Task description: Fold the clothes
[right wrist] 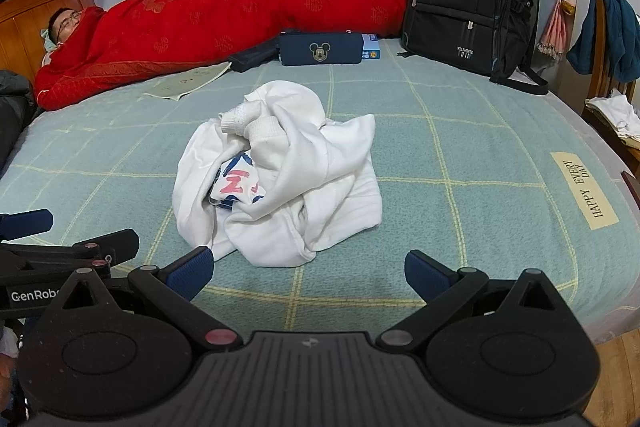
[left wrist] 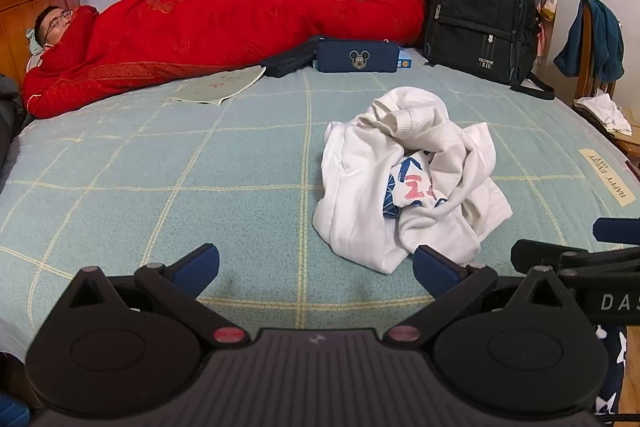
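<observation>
Green checked bedsheet [left wrist: 160,167] with a crumpled white sweatshirt [left wrist: 404,179] lying mid-bed, right in front of both my grippers. My left gripper [left wrist: 316,269] and right gripper [right wrist: 308,273] are spread wide, holding nothing. Black backpack [left wrist: 480,11] behind.

White garment [right wrist: 280,183] crumpled on bed [right wrist: 460,163], right gripper [right wrist: 308,273] agape

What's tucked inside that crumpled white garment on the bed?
In the folds of the white garment a printed patch with blue and pink markings shows. Most of the print is covered by fabric, and whatever lies beneath the pile is hidden.
</observation>
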The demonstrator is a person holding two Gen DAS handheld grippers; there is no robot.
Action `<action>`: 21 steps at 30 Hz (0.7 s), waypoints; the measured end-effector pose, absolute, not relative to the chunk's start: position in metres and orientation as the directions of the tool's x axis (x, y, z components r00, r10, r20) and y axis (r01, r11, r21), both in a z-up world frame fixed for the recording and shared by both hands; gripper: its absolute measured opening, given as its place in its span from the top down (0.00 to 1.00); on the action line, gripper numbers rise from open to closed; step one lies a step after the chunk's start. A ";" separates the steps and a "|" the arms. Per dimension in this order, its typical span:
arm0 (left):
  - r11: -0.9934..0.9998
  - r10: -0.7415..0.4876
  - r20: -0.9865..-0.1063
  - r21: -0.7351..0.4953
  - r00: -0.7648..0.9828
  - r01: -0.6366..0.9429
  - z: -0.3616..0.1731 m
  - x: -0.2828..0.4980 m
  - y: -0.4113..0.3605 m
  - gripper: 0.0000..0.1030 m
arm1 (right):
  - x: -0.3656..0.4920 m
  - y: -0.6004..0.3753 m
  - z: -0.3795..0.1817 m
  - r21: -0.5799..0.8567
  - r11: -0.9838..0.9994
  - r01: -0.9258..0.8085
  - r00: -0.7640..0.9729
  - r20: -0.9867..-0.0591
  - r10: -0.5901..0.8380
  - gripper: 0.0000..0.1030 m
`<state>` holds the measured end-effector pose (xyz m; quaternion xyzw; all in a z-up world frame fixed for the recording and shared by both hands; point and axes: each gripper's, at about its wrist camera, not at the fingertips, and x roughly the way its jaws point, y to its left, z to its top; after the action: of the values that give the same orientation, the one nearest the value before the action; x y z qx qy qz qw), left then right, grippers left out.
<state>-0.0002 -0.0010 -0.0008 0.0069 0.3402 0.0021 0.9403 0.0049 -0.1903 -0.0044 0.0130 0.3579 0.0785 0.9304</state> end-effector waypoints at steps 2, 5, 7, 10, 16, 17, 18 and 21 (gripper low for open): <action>1.000 0.009 -0.641 0.014 0.767 0.000 -0.001 0.000 -0.001 0.01 | 0.005 -0.190 -0.005 0.082 0.987 -0.137 0.731 -0.665 0.156 0.00; 1.000 0.010 -0.641 0.015 0.768 0.000 -0.001 0.000 -0.001 0.01 | 0.005 -0.190 -0.005 0.084 0.987 -0.137 0.729 -0.666 0.158 0.00; 1.000 0.010 -0.640 0.016 0.768 0.001 -0.001 0.000 -0.001 0.01 | 0.005 -0.190 -0.005 0.084 0.987 -0.138 0.729 -0.665 0.158 0.00; 1.000 0.010 -0.641 0.015 0.767 0.000 -0.001 0.000 0.000 0.01 | 0.005 -0.190 -0.005 0.085 0.987 -0.139 0.729 -0.665 0.160 0.00; 1.000 0.017 -0.639 0.022 0.769 -0.003 -0.001 -0.001 -0.001 0.01 | 0.005 -0.190 -0.005 0.087 0.986 -0.142 0.729 -0.665 0.164 0.00; 1.000 0.018 -0.639 0.023 0.769 -0.004 -0.001 -0.001 -0.002 0.01 | 0.005 -0.190 -0.006 0.087 0.986 -0.143 0.729 -0.665 0.165 0.00; 1.000 0.017 -0.639 0.023 0.769 -0.004 -0.001 -0.001 -0.002 0.01 | 0.005 -0.190 -0.006 0.088 0.986 -0.143 0.729 -0.664 0.165 0.00; 1.000 0.016 -0.639 0.022 0.769 -0.003 -0.001 0.000 -0.002 0.01 | 0.005 -0.191 -0.006 0.089 0.985 -0.145 0.729 -0.664 0.168 0.00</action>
<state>-0.0004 -0.0016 -0.0011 0.0099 0.3398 0.0052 0.9404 0.0048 -0.1905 -0.0057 0.0157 0.3583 0.0841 0.9297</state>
